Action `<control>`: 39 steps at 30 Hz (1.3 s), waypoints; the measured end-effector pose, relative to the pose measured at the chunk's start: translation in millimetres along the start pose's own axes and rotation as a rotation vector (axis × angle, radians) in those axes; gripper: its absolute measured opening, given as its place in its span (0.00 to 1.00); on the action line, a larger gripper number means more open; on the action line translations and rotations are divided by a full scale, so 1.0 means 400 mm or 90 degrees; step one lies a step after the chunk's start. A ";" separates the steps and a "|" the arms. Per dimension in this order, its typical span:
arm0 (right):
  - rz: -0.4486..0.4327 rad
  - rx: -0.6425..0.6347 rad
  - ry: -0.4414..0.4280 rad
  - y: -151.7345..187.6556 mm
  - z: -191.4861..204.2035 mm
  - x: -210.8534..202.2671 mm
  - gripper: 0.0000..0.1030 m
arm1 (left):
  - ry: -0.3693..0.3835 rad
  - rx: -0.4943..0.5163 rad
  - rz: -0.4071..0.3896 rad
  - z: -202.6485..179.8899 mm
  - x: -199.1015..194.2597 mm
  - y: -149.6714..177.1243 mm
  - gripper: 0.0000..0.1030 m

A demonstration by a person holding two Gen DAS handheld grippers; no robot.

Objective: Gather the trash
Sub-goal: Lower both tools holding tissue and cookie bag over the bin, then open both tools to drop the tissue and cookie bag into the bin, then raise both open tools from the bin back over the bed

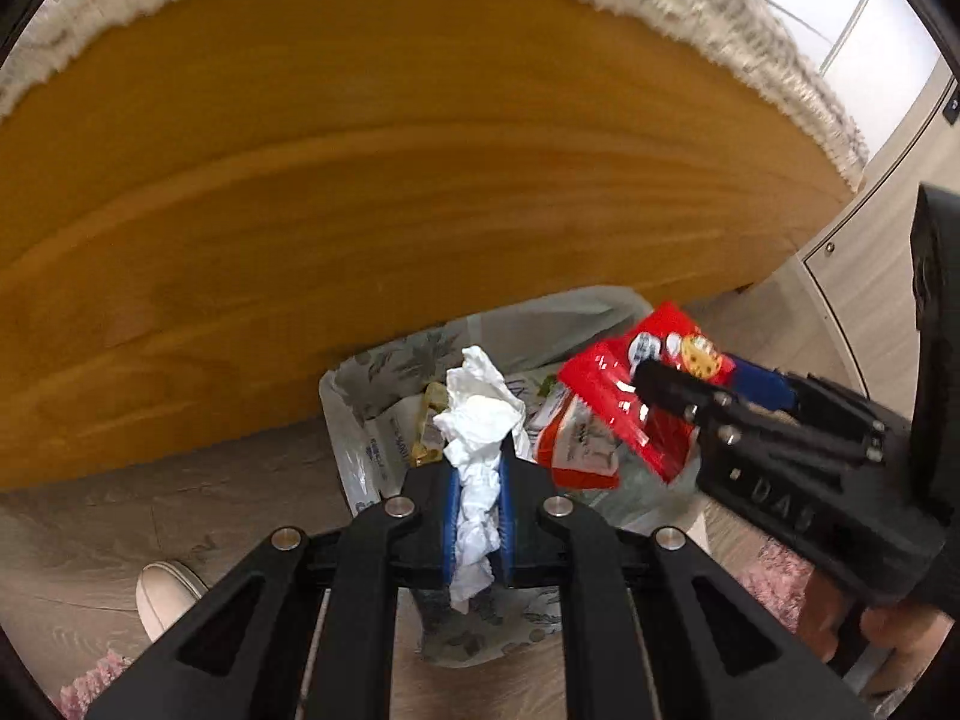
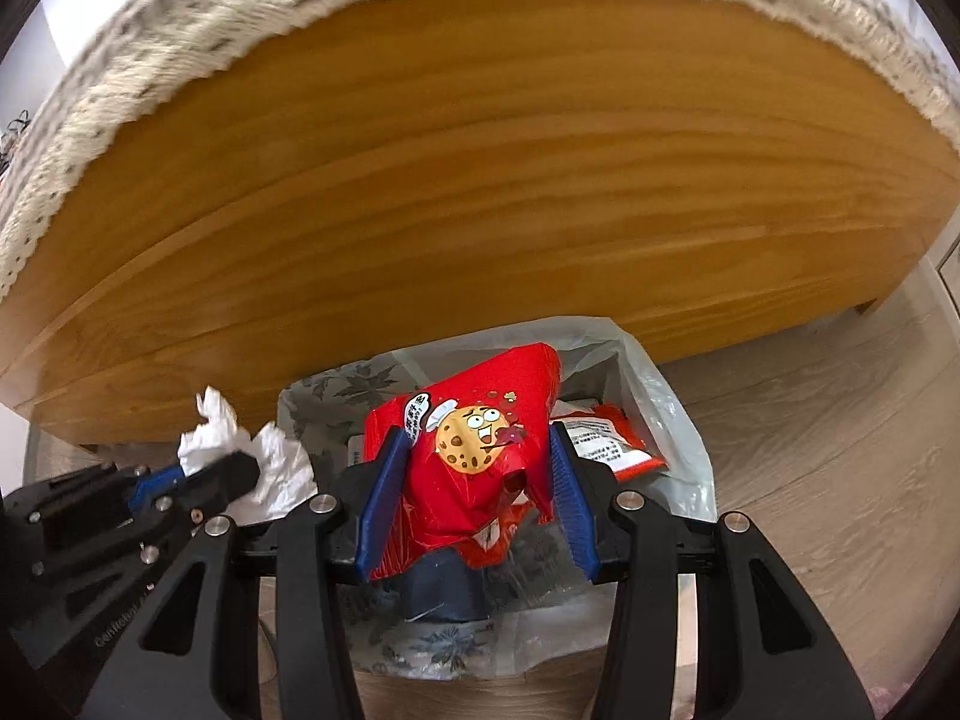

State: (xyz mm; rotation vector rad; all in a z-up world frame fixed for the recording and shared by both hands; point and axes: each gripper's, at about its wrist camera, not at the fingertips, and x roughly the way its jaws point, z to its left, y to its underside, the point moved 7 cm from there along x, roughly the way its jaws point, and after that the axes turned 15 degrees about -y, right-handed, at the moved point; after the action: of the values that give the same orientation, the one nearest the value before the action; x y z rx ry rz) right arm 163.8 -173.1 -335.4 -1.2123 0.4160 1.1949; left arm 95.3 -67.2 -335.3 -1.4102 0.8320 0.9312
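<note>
Big honey-coloured wooden bed panel fills the background, smooth grain, a nubbly woven cream cover fringing its top edge. Below it, right against the wood on the floor, sits the trash bin, lined with a thin, crinkly translucent bag and already holding wrappers, presumably parked here so both loads can drop straight in.

Over to the right claw: its blue ribbed pads grasp a glossy red cookie wrapper, puffy and creased, hanging directly above the bin mouth. Looks ready for release.

And the left claw is clenched tight on a crumpled white tissue, soft and twisted, squeezed thin between the pads and blooming out above them, also poised over the bin's opening, just beside the wrapper.
</note>
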 end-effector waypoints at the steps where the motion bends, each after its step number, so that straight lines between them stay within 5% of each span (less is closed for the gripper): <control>1: 0.004 -0.003 0.002 -0.002 -0.006 0.004 0.45 | -0.004 0.003 0.006 0.002 0.012 0.001 0.08; 12: 0.036 -0.007 -0.015 -0.040 -0.008 0.030 0.49 | 0.019 0.001 0.034 -0.002 0.048 -0.003 0.10; 21: 0.012 0.050 -0.028 -0.064 -0.033 -0.004 0.61 | 0.031 -0.026 0.034 0.028 0.024 -0.002 0.23; 26: -0.004 0.062 -0.022 -0.078 -0.032 -0.035 0.74 | 0.024 -0.034 0.018 0.038 -0.002 -0.009 0.61; 28: -0.014 0.061 -0.018 -0.084 -0.032 -0.054 0.77 | 0.023 -0.030 0.013 0.035 -0.010 -0.010 0.63; 32: -0.032 0.067 -0.012 -0.095 -0.034 -0.085 0.82 | -0.024 -0.033 0.018 0.050 -0.017 -0.015 0.88; 39: -0.026 0.074 0.004 -0.084 -0.035 -0.110 0.83 | -0.045 -0.066 0.008 0.077 -0.044 -0.012 0.92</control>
State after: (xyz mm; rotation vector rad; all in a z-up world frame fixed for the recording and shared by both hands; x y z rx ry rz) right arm 180.5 -202.5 -289.5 -1.1198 0.4572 1.1166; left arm 90.2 -36.8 -316.8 -1.4537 0.7492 1.0403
